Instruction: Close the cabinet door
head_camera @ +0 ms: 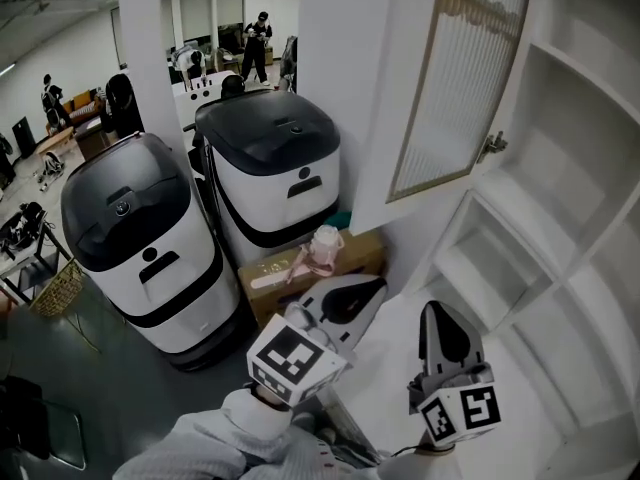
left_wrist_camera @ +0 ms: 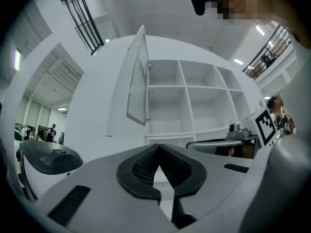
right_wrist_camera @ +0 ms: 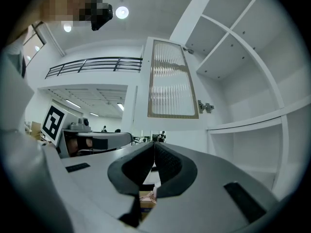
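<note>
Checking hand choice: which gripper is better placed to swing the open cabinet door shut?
Probably left. The door hinges at its right edge, so its free edge lies left, nearer the left gripper. The right gripper sits before the shelves, hinge side. Both shut, empty.

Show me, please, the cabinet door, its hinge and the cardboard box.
cabinet door (head_camera: 462, 83), head view, on its ribbed glass panel.
hinge (head_camera: 492, 146), head view, on its metal body.
cardboard box (head_camera: 262, 293), head view, on its front side.

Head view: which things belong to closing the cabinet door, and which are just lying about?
Job: white cabinet door with ribbed glass panel; white shelf cabinet; left gripper and right gripper, both shut and empty.
Lying about: two black-topped white bin-shaped machines; brown cardboard box; pale pink container on it.
</note>
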`<action>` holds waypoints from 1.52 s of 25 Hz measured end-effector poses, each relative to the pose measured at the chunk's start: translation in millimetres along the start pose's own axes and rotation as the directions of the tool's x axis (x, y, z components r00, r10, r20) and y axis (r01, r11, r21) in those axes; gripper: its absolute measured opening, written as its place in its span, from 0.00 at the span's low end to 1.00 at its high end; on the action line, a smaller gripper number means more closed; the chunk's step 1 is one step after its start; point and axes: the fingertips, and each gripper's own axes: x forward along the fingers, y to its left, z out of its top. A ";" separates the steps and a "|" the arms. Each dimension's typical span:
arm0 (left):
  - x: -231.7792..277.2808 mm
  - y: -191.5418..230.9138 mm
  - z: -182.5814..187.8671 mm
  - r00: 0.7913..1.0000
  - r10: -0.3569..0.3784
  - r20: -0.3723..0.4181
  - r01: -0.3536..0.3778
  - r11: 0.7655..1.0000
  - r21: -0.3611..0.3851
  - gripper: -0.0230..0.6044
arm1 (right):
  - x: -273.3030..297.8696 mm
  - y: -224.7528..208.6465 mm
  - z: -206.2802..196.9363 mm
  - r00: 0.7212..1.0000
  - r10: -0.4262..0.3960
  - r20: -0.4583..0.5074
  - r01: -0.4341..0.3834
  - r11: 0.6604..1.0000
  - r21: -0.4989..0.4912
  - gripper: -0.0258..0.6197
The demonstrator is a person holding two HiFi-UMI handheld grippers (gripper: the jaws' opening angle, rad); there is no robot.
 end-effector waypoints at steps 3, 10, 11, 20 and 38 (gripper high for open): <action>-2.1 9.4 1.4 1.000 0.022 0.000 -0.022 1.000 -0.011 0.05 | 4.1 0.7 -1.1 1.000 0.005 -0.005 -0.005 1.000 0.003 0.06; -9.2 32.8 1.4 0.999 0.042 0.004 -0.042 0.998 -0.037 0.06 | 19.9 5.6 -5.9 0.999 0.034 0.004 -0.035 0.999 0.011 0.06; -8.6 35.3 3.1 0.999 0.041 0.006 -0.041 0.998 -0.037 0.08 | 22.6 5.3 -6.2 0.999 0.039 0.006 -0.039 0.999 0.011 0.06; -1.1 56.9 14.0 0.998 0.058 0.008 -0.058 0.998 -0.005 0.35 | 35.0 3.2 -8.6 0.998 0.055 0.003 -0.055 0.998 0.017 0.06; 29.0 85.5 82.3 0.993 0.037 0.111 -0.049 0.993 0.111 0.38 | 35.4 -7.6 -19.8 0.999 0.027 -0.018 -0.027 0.999 0.033 0.06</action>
